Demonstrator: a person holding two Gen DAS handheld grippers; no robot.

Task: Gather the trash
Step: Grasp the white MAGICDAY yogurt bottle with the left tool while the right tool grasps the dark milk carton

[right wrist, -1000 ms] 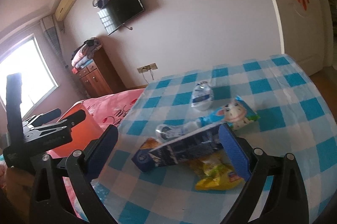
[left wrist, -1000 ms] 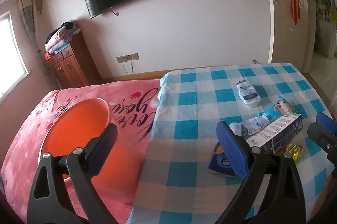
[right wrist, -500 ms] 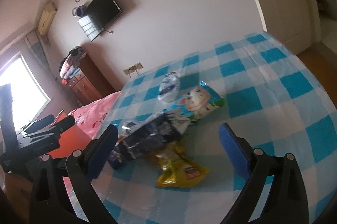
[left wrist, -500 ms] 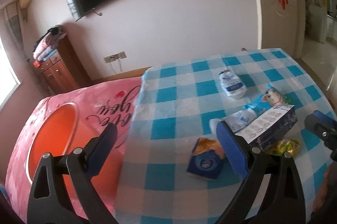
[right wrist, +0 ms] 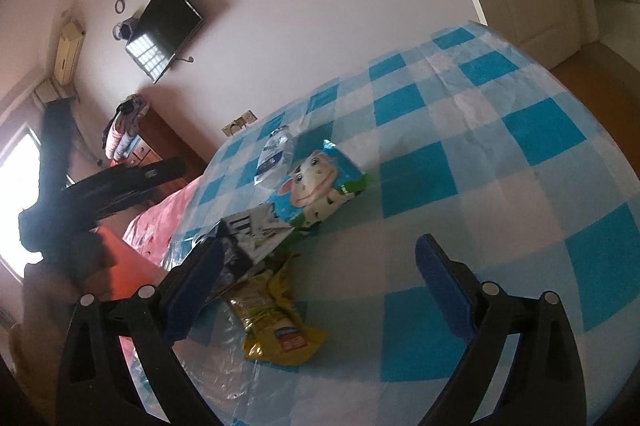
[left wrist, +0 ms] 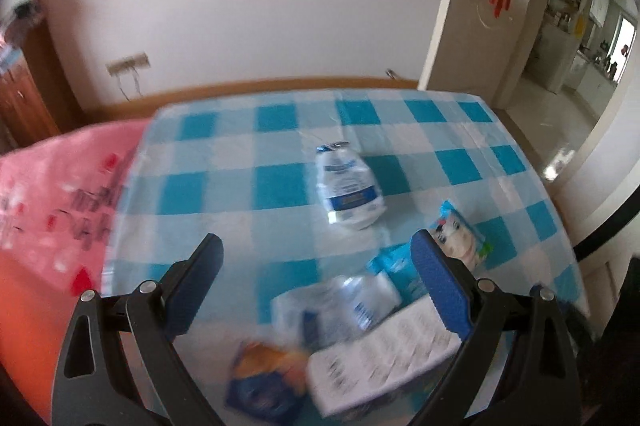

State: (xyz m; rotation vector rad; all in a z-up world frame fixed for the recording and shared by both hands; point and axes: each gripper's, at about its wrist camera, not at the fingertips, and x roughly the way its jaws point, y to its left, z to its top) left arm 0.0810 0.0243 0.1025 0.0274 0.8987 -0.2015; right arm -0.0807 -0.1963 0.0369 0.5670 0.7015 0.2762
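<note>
Trash lies on a blue-checked table (left wrist: pixel 280 186). A crushed water bottle (left wrist: pixel 348 190) lies mid-table. Nearer lie a second crushed bottle (left wrist: pixel 352 302), a long white-and-dark carton (left wrist: pixel 384 358), a small blue-orange packet (left wrist: pixel 260 382) and a cow-print wrapper (left wrist: pixel 456 238). My left gripper (left wrist: pixel 316 286) is open and empty above the near pile. My right gripper (right wrist: pixel 316 290) is open and empty over a yellow snack wrapper (right wrist: pixel 272 318). The cow wrapper (right wrist: pixel 316 186), the carton (right wrist: pixel 244 238) and the far bottle (right wrist: pixel 272 150) show in the right wrist view too.
An orange bin (right wrist: pixel 128 266) stands left of the table beside a pink printed cover (left wrist: pixel 52 194). The left gripper's body (right wrist: pixel 100 194) shows at the left of the right wrist view. A wooden dresser (right wrist: pixel 160 142) and an open door (left wrist: pixel 480 6) lie beyond.
My left gripper has swung right, away from the orange bin, and now hangs over the trash pile. My right gripper has moved closer to the yellow wrapper and tilted.
</note>
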